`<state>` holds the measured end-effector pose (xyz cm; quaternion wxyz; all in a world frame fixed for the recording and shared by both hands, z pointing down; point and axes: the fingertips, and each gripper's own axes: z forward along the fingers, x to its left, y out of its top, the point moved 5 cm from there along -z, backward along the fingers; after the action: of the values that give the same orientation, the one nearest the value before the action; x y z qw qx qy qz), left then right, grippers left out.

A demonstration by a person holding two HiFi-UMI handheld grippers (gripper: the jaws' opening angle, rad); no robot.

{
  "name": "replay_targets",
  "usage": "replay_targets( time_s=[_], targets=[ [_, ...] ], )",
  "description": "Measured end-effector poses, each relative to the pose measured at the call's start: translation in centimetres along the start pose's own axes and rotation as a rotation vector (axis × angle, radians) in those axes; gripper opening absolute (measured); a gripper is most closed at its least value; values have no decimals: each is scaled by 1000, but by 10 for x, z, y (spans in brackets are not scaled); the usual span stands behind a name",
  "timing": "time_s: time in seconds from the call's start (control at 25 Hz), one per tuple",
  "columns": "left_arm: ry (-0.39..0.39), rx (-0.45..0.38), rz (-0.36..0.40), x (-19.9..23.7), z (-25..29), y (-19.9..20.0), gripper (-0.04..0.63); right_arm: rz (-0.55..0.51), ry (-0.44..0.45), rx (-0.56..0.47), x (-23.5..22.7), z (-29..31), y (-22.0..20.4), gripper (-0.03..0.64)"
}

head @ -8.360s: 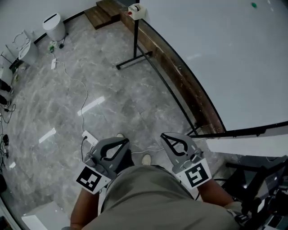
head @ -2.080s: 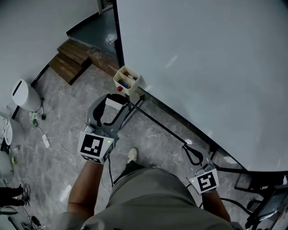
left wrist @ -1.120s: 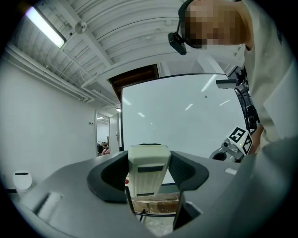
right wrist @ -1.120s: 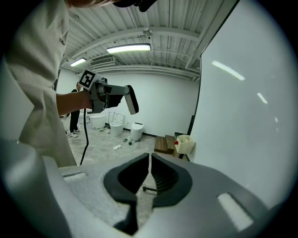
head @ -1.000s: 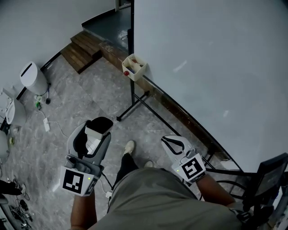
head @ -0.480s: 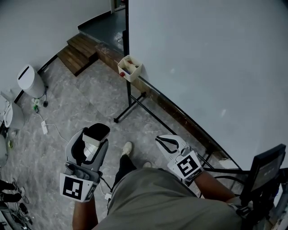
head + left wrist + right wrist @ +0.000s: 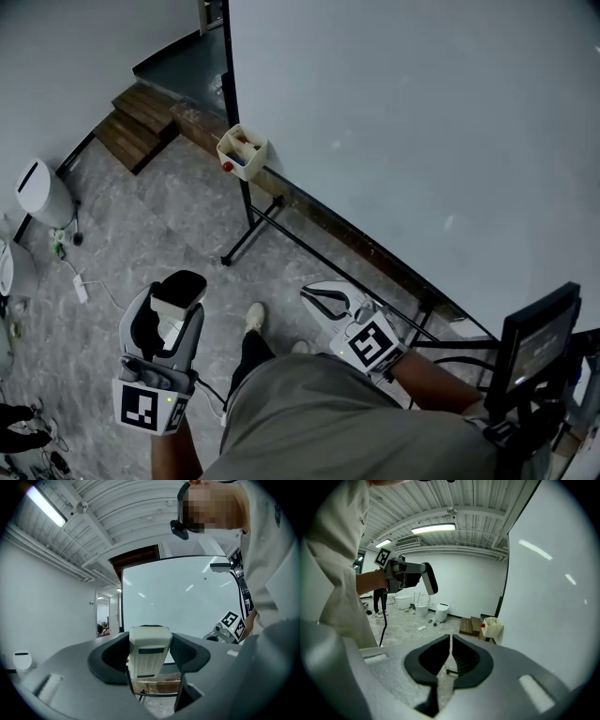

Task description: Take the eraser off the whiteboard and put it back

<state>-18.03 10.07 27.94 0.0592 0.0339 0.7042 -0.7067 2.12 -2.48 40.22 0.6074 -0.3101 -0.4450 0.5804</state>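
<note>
1. We see the left gripper (image 7: 176,302) low at the left of the head view. Its jaws are spread wide and clamped on the cream-white plastic whiteboard eraser (image 7: 180,284) with a black felt face.
2. In the left gripper view the eraser (image 7: 149,656) stands upright between the two dark pads. Both pads touch its sides, and its felt end points away from the camera.
3. The eraser is off the large white whiteboard on a black stand (image 7: 422,141). It hangs over the grey marbled floor (image 7: 159,225), well apart from the board's bottom edge.
4. The right gripper (image 7: 310,292) is nearer that bottom edge, with its jaws pressed together.
5. In the right gripper view the right gripper (image 7: 451,641) shows only a thin seam between the pads, with nothing in it.
6. A small cream plastic basket (image 7: 241,150) hangs at the whiteboard's lower left corner, with a small red thing at its outer side. The right gripper view shows the basket (image 7: 492,626) just beside the board's edge.
7. Brown wooden steps (image 7: 131,127) lie beyond the basket against the wall.
8. A white lidded bin (image 7: 42,192) stands at the floor's left edge.
9. A black flat monitor (image 7: 539,342) stands at the right of the head view, below the board.
</note>
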Motion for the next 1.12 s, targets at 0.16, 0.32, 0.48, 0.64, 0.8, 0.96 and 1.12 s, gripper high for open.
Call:
replay_targets(
  time_s=[0.16,0.32,0.48,0.64,0.8,0.96,1.12],
  targets=[
    [-10,10,4,7,7,-1,268,-21,-15,16,-5,5,4,9],
    [-36,6,-5,13,17,-1,268,-2,-28,21,-9,5,6,9],
    [-59,-13,-22,19,27,2,270,4,-48,52,-15,4,5,9],
    [-78,-25,-23,25,43,2,270,18,-77,55,-21,4,3,9],
    [-108,-31,-26,36,68,-2,268,36,-107,50,-33,6,4,9],
    [-152,-32,-38,48,108,-11,268,57,-187,57,-55,1,3,9],
    [-171,-23,-37,68,142,-23,268,90,-241,52,-70,7,-1,9]
  ],
)
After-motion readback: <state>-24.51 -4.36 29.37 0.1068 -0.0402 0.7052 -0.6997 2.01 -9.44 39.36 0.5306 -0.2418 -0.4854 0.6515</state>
